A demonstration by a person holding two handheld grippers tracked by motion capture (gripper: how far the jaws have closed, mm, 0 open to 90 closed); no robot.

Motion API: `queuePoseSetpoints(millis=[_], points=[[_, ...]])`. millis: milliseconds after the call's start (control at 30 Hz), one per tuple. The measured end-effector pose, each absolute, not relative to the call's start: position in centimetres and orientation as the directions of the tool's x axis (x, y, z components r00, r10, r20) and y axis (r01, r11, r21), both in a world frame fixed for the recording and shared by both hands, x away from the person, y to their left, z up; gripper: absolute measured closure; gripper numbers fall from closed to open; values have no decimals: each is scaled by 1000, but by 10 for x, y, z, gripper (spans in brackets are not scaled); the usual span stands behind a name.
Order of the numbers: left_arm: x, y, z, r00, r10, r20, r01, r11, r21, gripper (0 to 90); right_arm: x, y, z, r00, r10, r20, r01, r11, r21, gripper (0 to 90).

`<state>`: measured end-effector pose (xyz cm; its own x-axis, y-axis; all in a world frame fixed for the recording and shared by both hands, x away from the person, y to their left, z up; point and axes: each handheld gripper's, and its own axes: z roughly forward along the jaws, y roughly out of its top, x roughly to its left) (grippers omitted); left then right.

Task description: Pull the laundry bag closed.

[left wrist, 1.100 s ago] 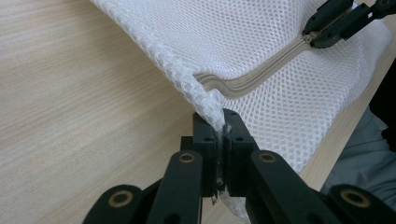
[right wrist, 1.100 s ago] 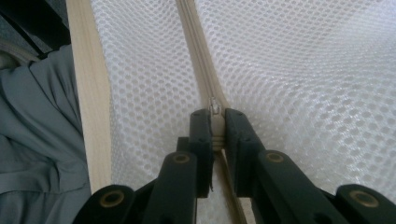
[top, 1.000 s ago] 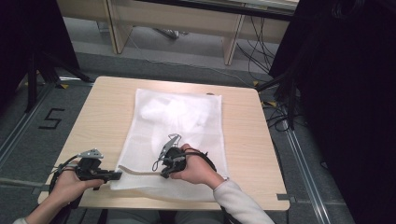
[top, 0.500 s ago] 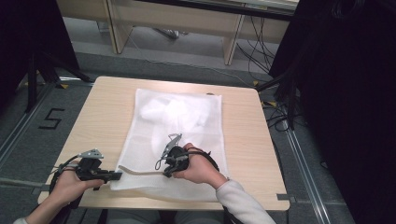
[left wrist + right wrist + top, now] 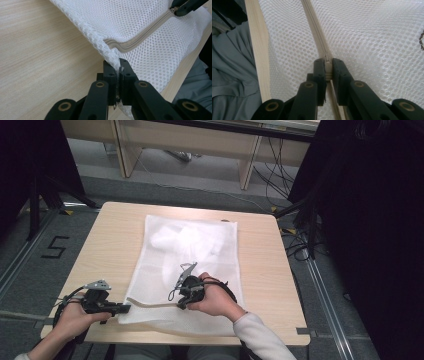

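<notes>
High view: we worked at a light wooden table (image 5: 110,240) on which a white mesh laundry bag (image 5: 200,265) lay flat, running from the far middle of the tabletop down to the near edge, with a bundle of white cloth (image 5: 187,240) showing through its far half. Our left gripper (image 5: 125,308) sat at the near left corner of the bag, its jaws clenched on the mesh there; the left gripper view showed that corner (image 5: 112,58) pinched tight between the two black jaws of the left gripper (image 5: 118,71), with bare wood to one side. A beige zipper (image 5: 150,303) ran along the bag's near edge from that corner towards our right gripper (image 5: 179,304), which our right hand (image 5: 215,300) held over the near middle of the bag. In the right gripper view, the right gripper (image 5: 328,68) was closed on the zipper pull (image 5: 328,65), with the zipper's tape (image 5: 312,22) stretching away ahead across the mesh and the table's edge (image 5: 258,50) running just beside the bag. The left gripper view also caught the tip of the right gripper (image 5: 183,7) farther off, on the zipper's line (image 5: 147,35). Grey clothing (image 5: 234,75) showed beyond the table's edge.
</notes>
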<state>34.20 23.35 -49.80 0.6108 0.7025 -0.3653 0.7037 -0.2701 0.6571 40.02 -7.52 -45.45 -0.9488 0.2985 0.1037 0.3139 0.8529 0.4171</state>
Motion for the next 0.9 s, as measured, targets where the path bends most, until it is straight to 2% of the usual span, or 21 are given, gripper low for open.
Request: queuePoseSetpoints(millis=[900], points=[[343,234,-498,614,700,-365,711,-290,640,854,401,-85,-451,-945,311,103,326,852,409,827]])
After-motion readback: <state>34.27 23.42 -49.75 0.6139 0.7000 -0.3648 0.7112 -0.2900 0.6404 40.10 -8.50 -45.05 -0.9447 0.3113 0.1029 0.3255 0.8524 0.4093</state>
